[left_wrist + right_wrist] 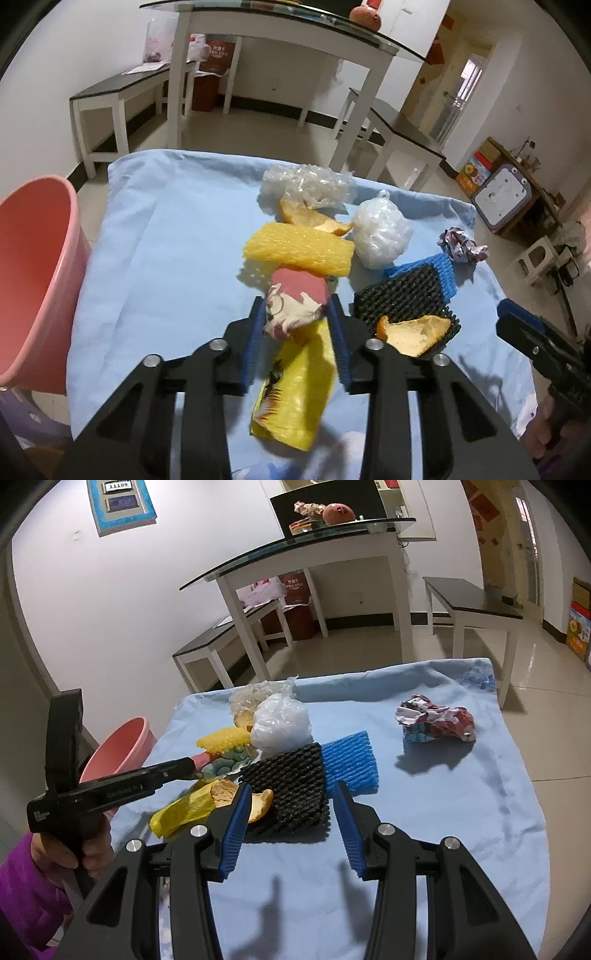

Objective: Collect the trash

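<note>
Blue-padded left gripper (297, 314) pinches a crumpled wrapper (295, 304); right gripper (291, 814) gapes empty over the black foam net (291, 786).

You have a matt, lightly creased pale-blue cloth (443, 812) covering the table, and on it a yellow foam net sleeve (299, 251) and a black foam net sleeve (295, 786), both rough and open-meshed. The knotted white plastic bag (380, 236) looks thin and crinkled, the crumpled printed wrapper (436, 720) glossy. Your left tool (299, 332) has matt black plastic arms, ribbed blue pads and shiny metal pins.
</note>
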Motion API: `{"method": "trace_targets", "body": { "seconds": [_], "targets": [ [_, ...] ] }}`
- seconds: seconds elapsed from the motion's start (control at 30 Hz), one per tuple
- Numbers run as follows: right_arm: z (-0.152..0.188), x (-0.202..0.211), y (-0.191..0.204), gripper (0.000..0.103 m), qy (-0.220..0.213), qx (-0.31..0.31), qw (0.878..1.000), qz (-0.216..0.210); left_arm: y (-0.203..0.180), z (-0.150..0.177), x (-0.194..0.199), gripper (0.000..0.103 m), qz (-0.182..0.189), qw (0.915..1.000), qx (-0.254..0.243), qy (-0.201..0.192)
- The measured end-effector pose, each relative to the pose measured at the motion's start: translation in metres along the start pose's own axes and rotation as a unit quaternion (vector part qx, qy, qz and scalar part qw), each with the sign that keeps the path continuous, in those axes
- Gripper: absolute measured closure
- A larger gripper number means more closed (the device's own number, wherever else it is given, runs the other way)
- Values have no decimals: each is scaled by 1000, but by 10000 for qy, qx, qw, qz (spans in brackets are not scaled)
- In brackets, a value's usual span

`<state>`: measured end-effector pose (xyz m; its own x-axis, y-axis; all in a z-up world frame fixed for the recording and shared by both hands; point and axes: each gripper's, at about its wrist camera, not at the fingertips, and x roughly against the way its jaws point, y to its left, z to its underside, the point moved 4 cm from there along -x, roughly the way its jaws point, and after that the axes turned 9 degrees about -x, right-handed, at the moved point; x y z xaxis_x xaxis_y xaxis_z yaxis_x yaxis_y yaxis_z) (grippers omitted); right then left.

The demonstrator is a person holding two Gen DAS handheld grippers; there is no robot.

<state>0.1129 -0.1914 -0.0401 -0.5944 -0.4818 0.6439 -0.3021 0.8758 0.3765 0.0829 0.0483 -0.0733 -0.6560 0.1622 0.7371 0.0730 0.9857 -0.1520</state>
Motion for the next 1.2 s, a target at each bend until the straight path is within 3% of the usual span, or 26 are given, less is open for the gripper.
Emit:
{"method": "trace_targets", "body": {
  "seconds": [0.2, 0.47, 0.67, 0.83, 1.0, 1.1, 1.2],
  "targets": [
    [-8, -13, 22, 58, 47, 230, 9996, -172, -3, 0, 13, 86, 1, 9997, -107, -223],
    [-25, -47, 74, 58, 179, 707, 9960, -520, -3, 5, 48, 86, 196, 9984, -235, -471],
    [-30, -95, 108, 58, 548, 1098, 9911, -511, 19, 12, 71, 86, 88, 9977, 51, -667],
    [-22, -130, 121, 58, 885, 1342, 9866, -281, 42, 17, 82, 86, -170, 9968, 181, -755],
    [-6, -161, 119, 58, 1314, 1648, 9775, 124, 56, 19, 82, 86, -202, 9964, 333, -749],
    [-5, -167, 121, 58, 1246, 1882, 9738, 291, 61, 19, 82, 86, -227, 9962, 360, -759],
    [-4, -170, 120, 73, 1145, 2083, 9698, 542, 64, 20, 82, 86, -247, 9960, 391, -767]
  ]
}}
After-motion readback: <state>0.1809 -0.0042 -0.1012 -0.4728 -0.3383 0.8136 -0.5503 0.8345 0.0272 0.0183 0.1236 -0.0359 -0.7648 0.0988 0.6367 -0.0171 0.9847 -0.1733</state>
